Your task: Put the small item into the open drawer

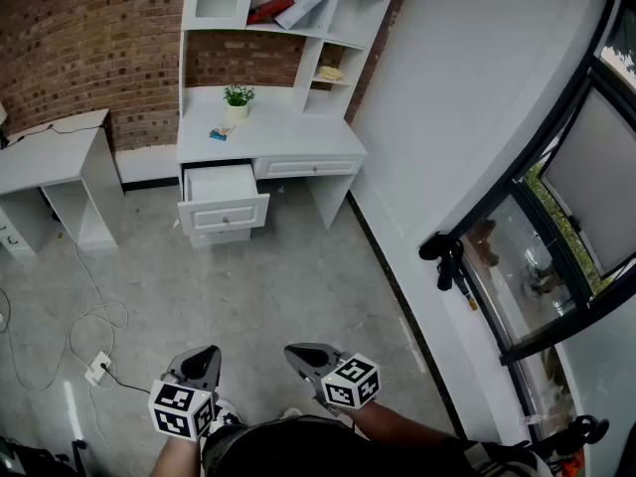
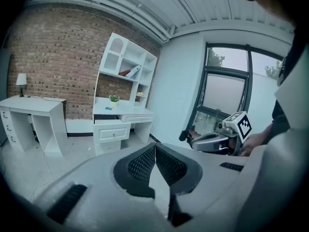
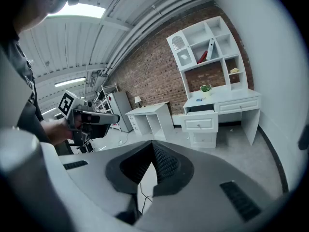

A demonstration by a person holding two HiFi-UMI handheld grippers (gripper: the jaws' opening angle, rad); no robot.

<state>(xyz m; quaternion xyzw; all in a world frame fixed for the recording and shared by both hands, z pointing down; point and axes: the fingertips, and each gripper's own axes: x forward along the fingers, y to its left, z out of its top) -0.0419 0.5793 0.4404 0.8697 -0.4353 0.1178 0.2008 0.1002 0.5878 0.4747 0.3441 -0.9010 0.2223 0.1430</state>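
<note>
A small blue item (image 1: 218, 134) lies on the white desk (image 1: 288, 137) far across the room, beside a potted plant (image 1: 238, 97). Below it the desk's left drawer (image 1: 223, 191) stands pulled open. My left gripper (image 1: 202, 358) and right gripper (image 1: 298, 354) are held low near the person's body, a long way from the desk, and both are shut with nothing in them. In the left gripper view the pads (image 2: 145, 162) meet at the tip, and the desk (image 2: 123, 114) shows beyond. The right gripper view shows its gripper (image 3: 153, 144) shut and the open drawer (image 3: 199, 122).
A second white desk (image 1: 55, 157) stands at the left against the brick wall. A power strip (image 1: 97, 367) with a loose cable lies on the grey floor ahead of the left gripper. A white wall and a window (image 1: 556, 237) run along the right.
</note>
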